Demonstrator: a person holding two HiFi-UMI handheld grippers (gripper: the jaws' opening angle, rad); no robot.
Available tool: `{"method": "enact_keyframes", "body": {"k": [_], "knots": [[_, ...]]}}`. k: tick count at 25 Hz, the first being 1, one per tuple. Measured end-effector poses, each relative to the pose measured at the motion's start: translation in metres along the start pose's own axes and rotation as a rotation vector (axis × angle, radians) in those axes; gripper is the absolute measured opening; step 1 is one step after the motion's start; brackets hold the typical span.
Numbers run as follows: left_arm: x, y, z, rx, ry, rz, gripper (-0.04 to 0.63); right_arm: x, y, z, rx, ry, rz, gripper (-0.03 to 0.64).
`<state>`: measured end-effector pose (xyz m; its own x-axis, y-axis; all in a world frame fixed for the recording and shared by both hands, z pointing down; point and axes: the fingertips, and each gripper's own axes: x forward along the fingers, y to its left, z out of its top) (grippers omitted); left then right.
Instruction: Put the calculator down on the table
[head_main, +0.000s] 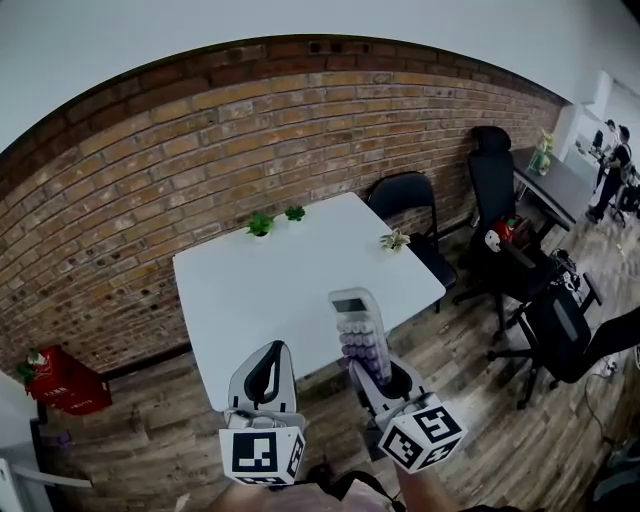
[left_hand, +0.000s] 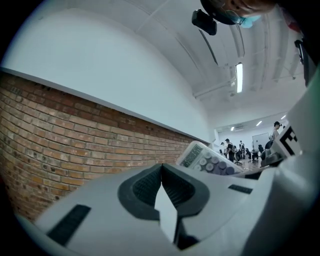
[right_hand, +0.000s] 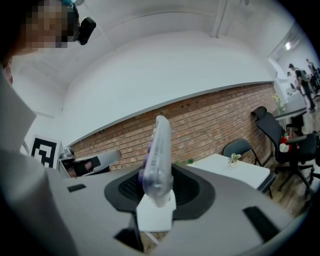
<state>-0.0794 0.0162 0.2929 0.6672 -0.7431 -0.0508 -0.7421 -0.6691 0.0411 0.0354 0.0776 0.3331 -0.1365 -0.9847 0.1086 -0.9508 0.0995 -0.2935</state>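
Note:
A white calculator with a grey display and lilac keys sticks up and forward out of my right gripper, which is shut on its lower end. In the right gripper view the calculator shows edge-on between the dark pads. It hangs over the near edge of a white square table, above the wooden floor. My left gripper is beside it on the left, level, shut with nothing in it. In the left gripper view that gripper has its pads touching, and the calculator appears to the right.
Three small potted plants stand on the table's far side. A brick wall runs behind it. A black chair and office chairs stand to the right. A red box sits on the floor at left.

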Motion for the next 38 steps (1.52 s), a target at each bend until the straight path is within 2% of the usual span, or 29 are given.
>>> {"method": "enact_keyframes", "body": {"k": [7, 16, 27, 32, 38], "knots": [[0.034, 0.005, -0.025, -0.009, 0.047, -0.013, 0.012, 0.027, -0.028, -0.004, 0.017, 0.019, -0.024, 0.132], [0.108, 0.014, -0.052, 0.007, 0.09, 0.021, 0.012, 0.092, -0.084, -0.002, 0.042, 0.06, 0.017, 0.132], [0.24, 0.031, -0.061, 0.027, 0.134, 0.153, 0.014, 0.212, -0.172, 0.024, 0.058, 0.152, 0.165, 0.132], [0.267, 0.042, -0.053, 0.043, 0.125, 0.245, 0.014, 0.25, -0.183, 0.035, 0.048, 0.182, 0.253, 0.132], [0.268, 0.069, -0.036, 0.069, 0.084, 0.348, 0.014, 0.285, -0.166, 0.052, 0.021, 0.167, 0.357, 0.132]]}}
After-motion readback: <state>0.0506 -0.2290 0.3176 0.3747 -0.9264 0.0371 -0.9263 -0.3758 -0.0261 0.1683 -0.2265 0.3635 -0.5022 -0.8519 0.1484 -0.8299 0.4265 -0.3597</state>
